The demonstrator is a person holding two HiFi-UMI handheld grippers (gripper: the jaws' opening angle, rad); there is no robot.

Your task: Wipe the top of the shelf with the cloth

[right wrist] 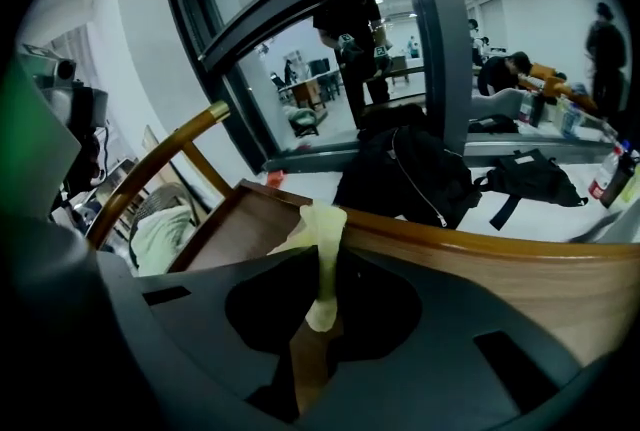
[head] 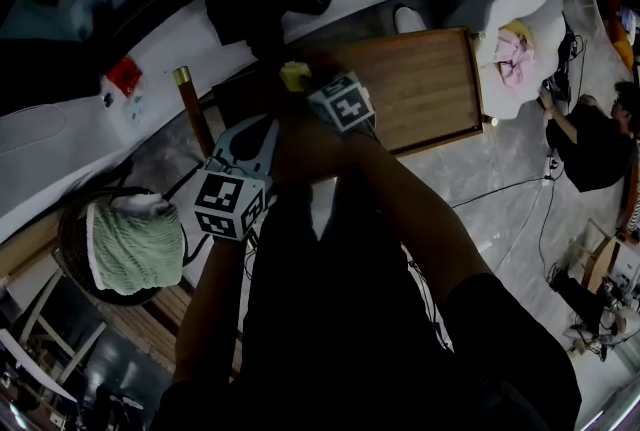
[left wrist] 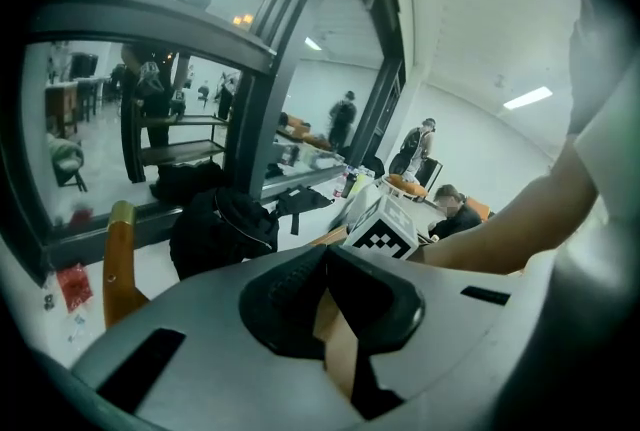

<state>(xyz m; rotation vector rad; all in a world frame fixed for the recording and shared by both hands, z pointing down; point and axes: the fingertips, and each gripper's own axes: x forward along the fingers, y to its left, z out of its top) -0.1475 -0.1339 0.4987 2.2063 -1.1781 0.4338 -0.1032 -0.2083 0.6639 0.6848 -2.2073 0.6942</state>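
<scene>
Pale yellow cloth [right wrist: 322, 254]. Brown wood-grain shelf [head: 420, 89]. Light grey left gripper [left wrist: 325, 287] with black pads, darker grey right gripper [right wrist: 320, 314]. Black-and-white square markers [head: 230, 204] on both. Green-white ribbed towel [head: 135, 244]. Black bag [right wrist: 410, 179]. Pink rag [head: 515, 54]. Grey marbled floor [head: 500, 169].

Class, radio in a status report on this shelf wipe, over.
Right gripper shut on cloth at shelf edge. Left gripper shut, empty. Black bag behind shelf.
</scene>
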